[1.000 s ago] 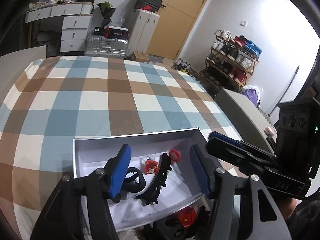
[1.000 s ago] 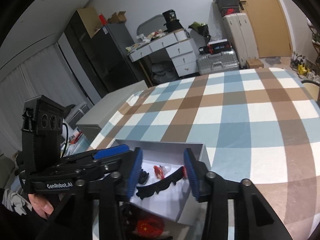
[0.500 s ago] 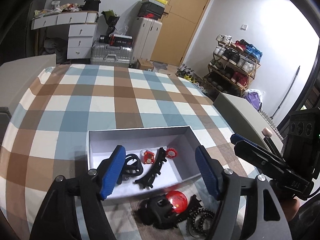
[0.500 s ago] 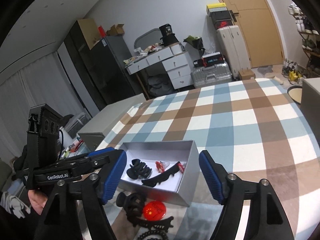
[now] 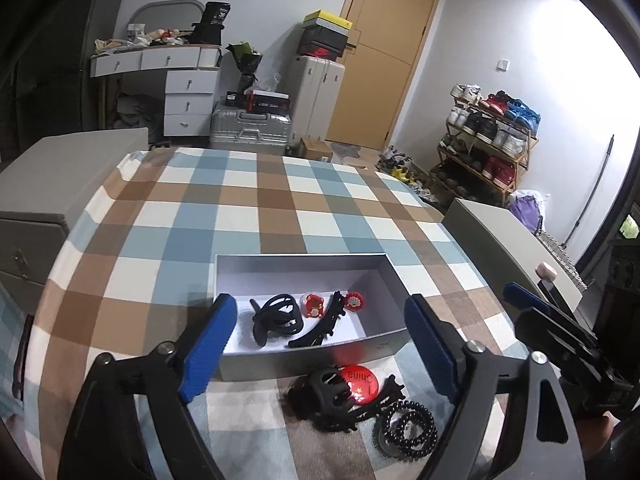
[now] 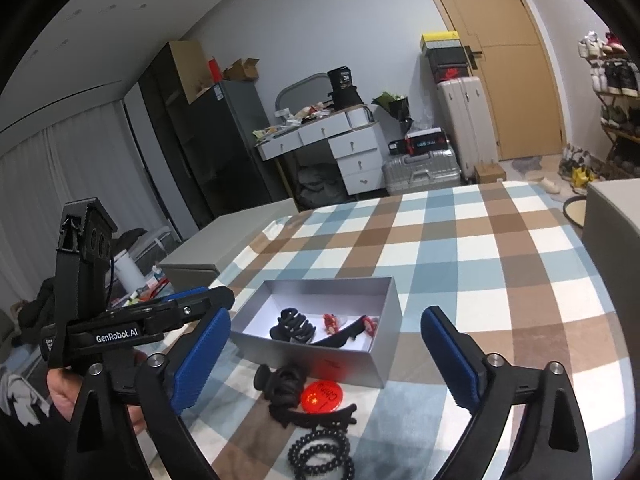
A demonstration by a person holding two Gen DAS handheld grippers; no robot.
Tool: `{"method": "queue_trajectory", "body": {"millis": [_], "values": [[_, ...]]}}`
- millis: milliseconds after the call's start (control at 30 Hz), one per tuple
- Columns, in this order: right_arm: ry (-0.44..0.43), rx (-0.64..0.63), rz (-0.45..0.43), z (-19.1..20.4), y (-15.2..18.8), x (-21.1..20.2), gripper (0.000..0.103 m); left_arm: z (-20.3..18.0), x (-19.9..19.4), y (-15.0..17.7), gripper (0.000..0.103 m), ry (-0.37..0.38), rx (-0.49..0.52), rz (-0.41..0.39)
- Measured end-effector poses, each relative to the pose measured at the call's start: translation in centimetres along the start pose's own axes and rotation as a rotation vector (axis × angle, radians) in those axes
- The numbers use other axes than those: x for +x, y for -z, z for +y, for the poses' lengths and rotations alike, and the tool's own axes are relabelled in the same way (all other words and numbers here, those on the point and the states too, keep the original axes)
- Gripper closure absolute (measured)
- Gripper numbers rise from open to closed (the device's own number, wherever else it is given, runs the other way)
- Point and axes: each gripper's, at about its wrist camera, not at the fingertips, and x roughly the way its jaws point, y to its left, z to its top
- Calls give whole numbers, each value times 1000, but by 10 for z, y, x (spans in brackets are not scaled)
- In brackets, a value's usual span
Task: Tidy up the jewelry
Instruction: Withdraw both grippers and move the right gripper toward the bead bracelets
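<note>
A checked cloth in blue, brown and white covers the surface (image 5: 280, 216). Behind it a wooden door (image 5: 384, 60) stands in a pale wall. Beside the door sit stacked shoeboxes (image 5: 324, 36) on an upright suitcase (image 5: 318, 100), a silver suitcase (image 5: 250, 128) lying flat, and a cluttered white desk with drawers (image 5: 176, 80). A shoe rack (image 5: 486, 140) lines the right wall; a dark fridge (image 6: 208, 152) stands left.

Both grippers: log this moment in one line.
left gripper: opening, empty | right gripper: opening, empty | box: clips inside | badge: outside
</note>
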Motion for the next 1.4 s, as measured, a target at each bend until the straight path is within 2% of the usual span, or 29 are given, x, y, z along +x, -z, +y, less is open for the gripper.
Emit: {"method": "queue_trajectory", "body": {"millis": [167,467,667,933,1233,1400], "values": [[10,-23,1,6,8,-10,1,-4,-9,6,18,-15,22,-15],[14,-18,54,7,32,-18,0,-4,-18,33,2,-47,27,-18],[13,2,127,4,53,-13,0,-2,-15,55,2,-89,43,32],[4,-13,240,9,77,9,0,6,-10,79,2,-101,22,119],[30,-32,332,14,87,37,0,12,-10,89,2,-101,8,150],[48,-38,349,16,87,46,6,14,-11,93,2,-105,4,152]]}}
